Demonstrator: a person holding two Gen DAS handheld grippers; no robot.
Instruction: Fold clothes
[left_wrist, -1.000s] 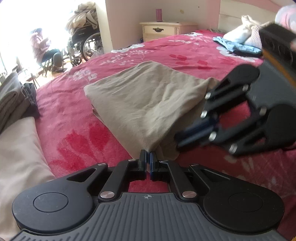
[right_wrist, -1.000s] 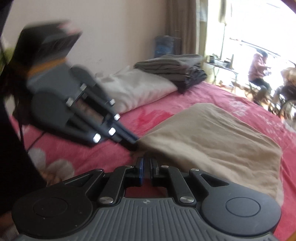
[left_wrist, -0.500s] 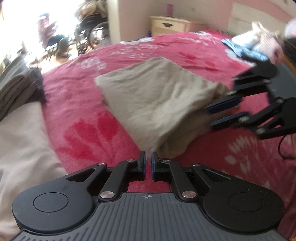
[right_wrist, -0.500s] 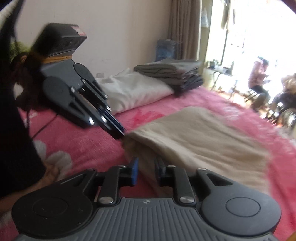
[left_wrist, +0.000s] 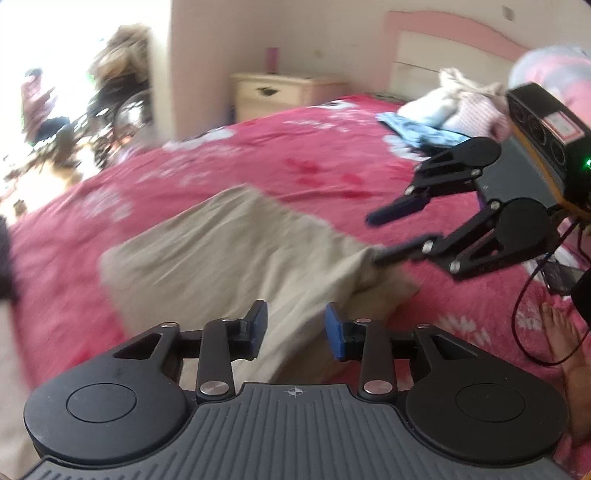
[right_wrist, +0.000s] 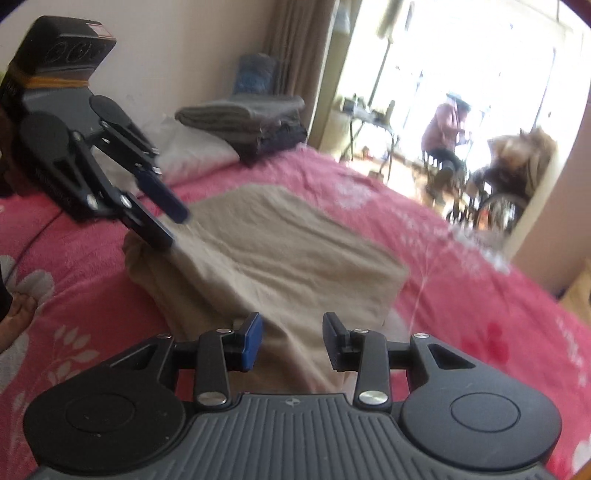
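A beige garment (left_wrist: 236, 254) lies folded on the red flowered bedspread (left_wrist: 325, 170). My left gripper (left_wrist: 295, 332) hovers over its near edge, jaws opening; the cloth shows below the gap and the pads do not press it. In the left wrist view my right gripper (left_wrist: 375, 238) comes in from the right, its lower finger at the garment's right corner. In the right wrist view my right gripper (right_wrist: 293, 339) has its jaws opening over the beige garment (right_wrist: 280, 251), with nothing gripped. My left gripper (right_wrist: 175, 227) reaches in from the left at the cloth's far corner.
Folded grey clothes (right_wrist: 251, 118) sit on a white pillow (right_wrist: 195, 151) at the bed's far side. Loose clothes (left_wrist: 458, 107) lie by the headboard, near a nightstand (left_wrist: 284, 92). A bare foot (left_wrist: 569, 354) and a cable (left_wrist: 524, 295) rest on the bedspread. A seated person (right_wrist: 447, 133) is by the window.
Both grippers were shut at the garment's near edge; their jaws have spread and let the cloth go. Both have drawn back and risen a little.
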